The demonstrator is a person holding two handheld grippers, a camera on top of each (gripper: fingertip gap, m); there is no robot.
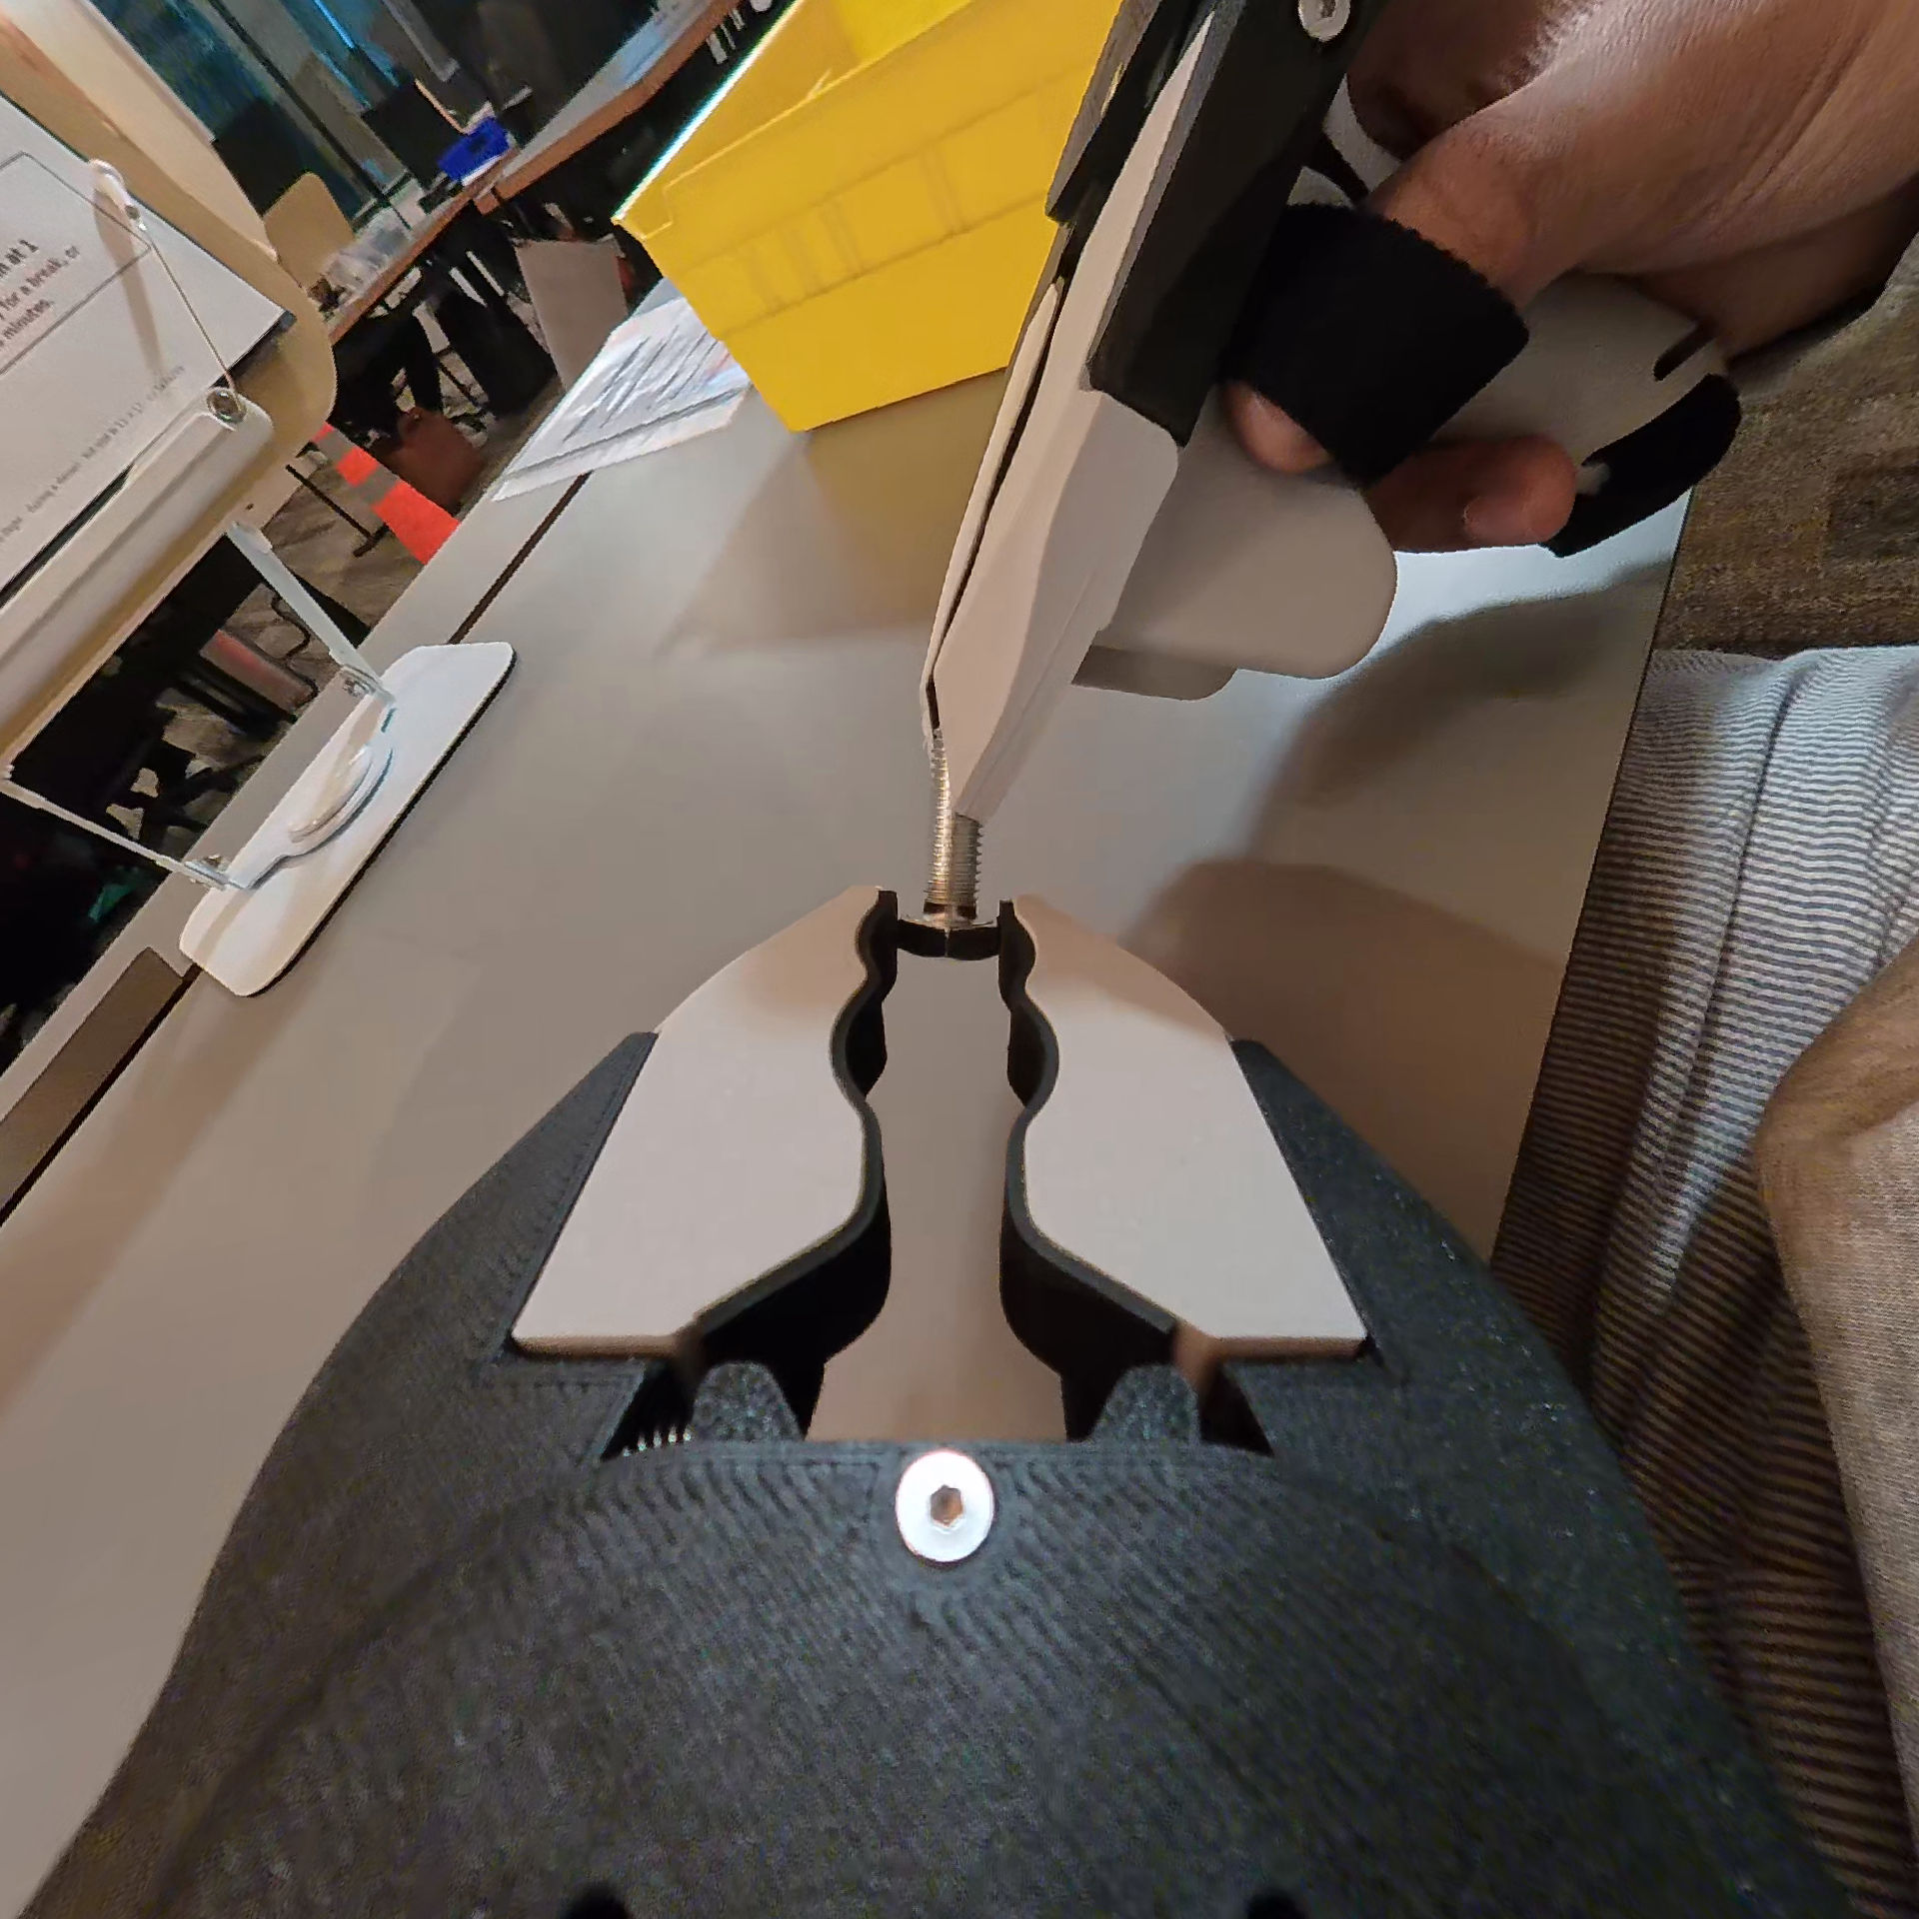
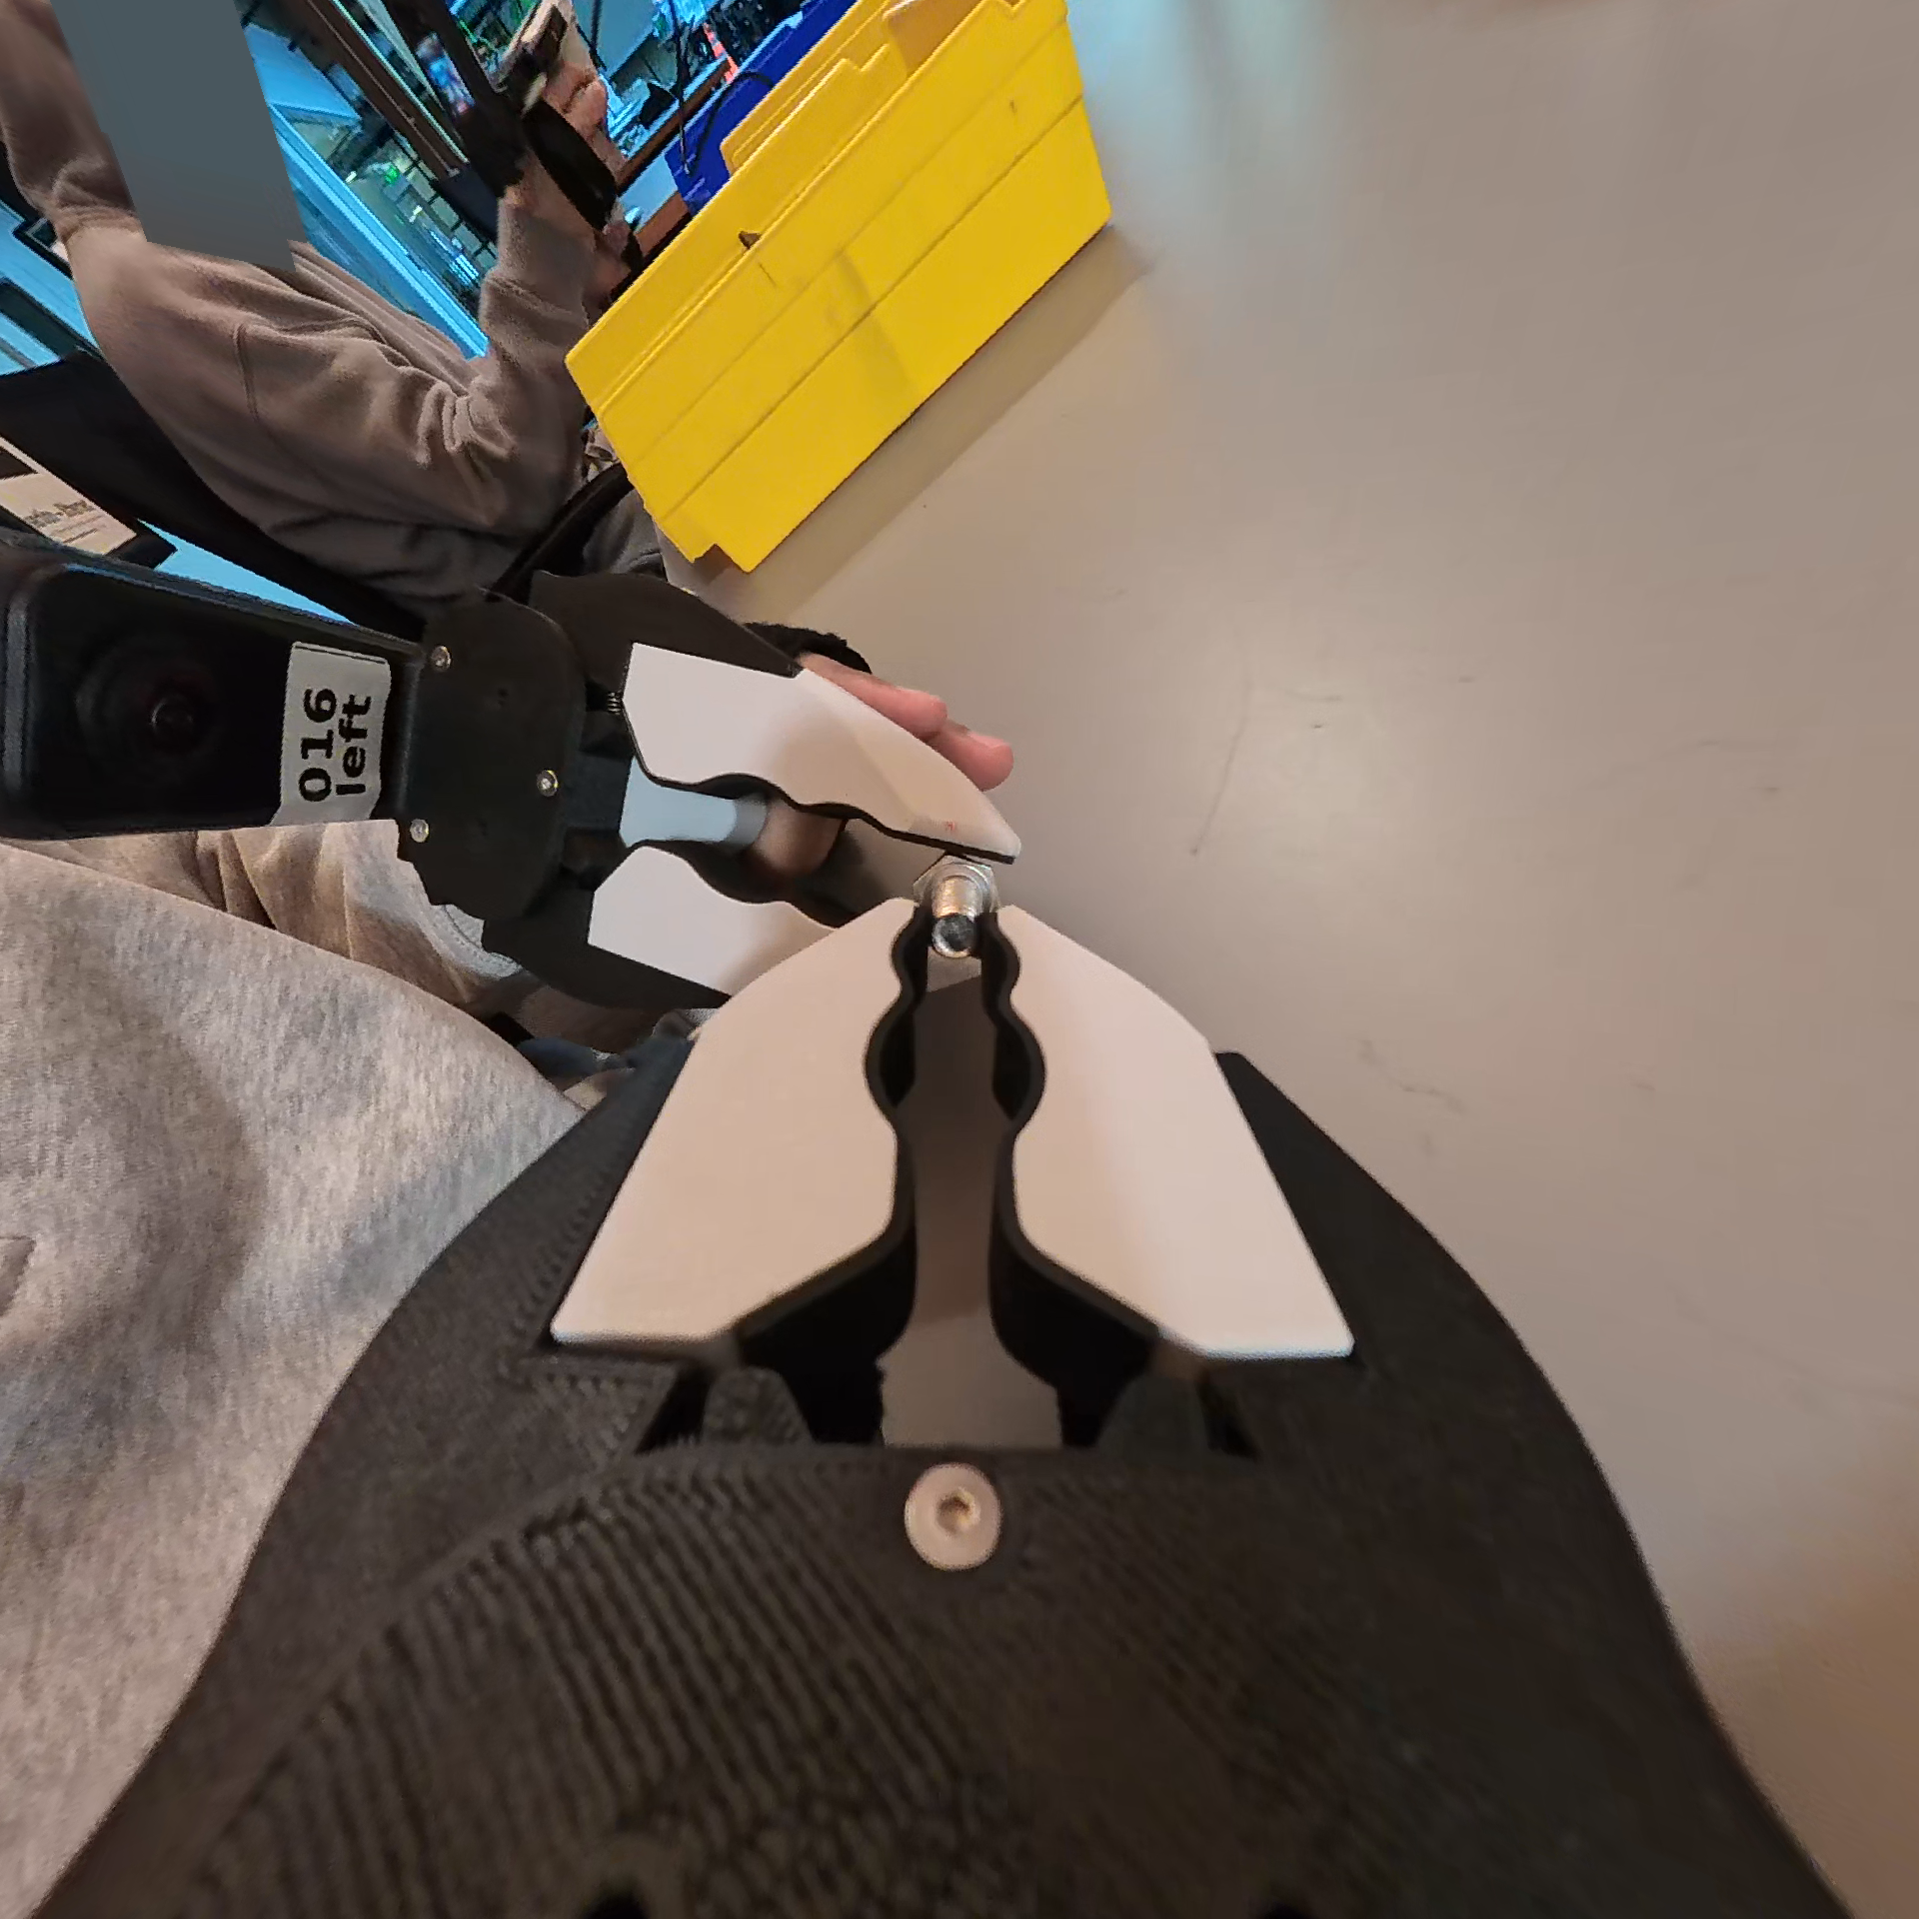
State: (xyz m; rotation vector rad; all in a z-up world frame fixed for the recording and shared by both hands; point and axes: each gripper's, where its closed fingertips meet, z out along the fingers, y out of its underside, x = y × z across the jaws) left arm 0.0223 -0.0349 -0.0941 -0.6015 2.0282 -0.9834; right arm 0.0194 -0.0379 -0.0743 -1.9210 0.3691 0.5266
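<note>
Two hand-held grippers meet over a pale grey tabletop, joined by one small metal fastener held in the air between them.

The left gripper has white fingers with black wavy inner edges. Its tips are drawn in narrow and pinch the dark hexagonal head of a silver threaded bolt. From the left wrist view the bolt stands upright out of those tips.

The right gripper comes down from above, steeply tilted, and its tips are pressed together on the upper end of the bolt's thread. A hand wearing a black finger strap holds this gripper's handle.

In the right wrist view the right gripper is seen from behind, its tips closed on the bolt, whose end faces the camera. The left gripper reaches in from the side, one white finger above the bolt and the other below, with fingertips of the hand holding it showing behind. A black camera body with a white label sits on that gripper.

A yellow plastic bin stands on the tabletop well beyond the grippers, toward the far edge. In the left wrist view a printed sheet lies beside the bin, and a white stand base rests at the tabletop's left edge. A person's grey sleeve fills the near side.
</note>
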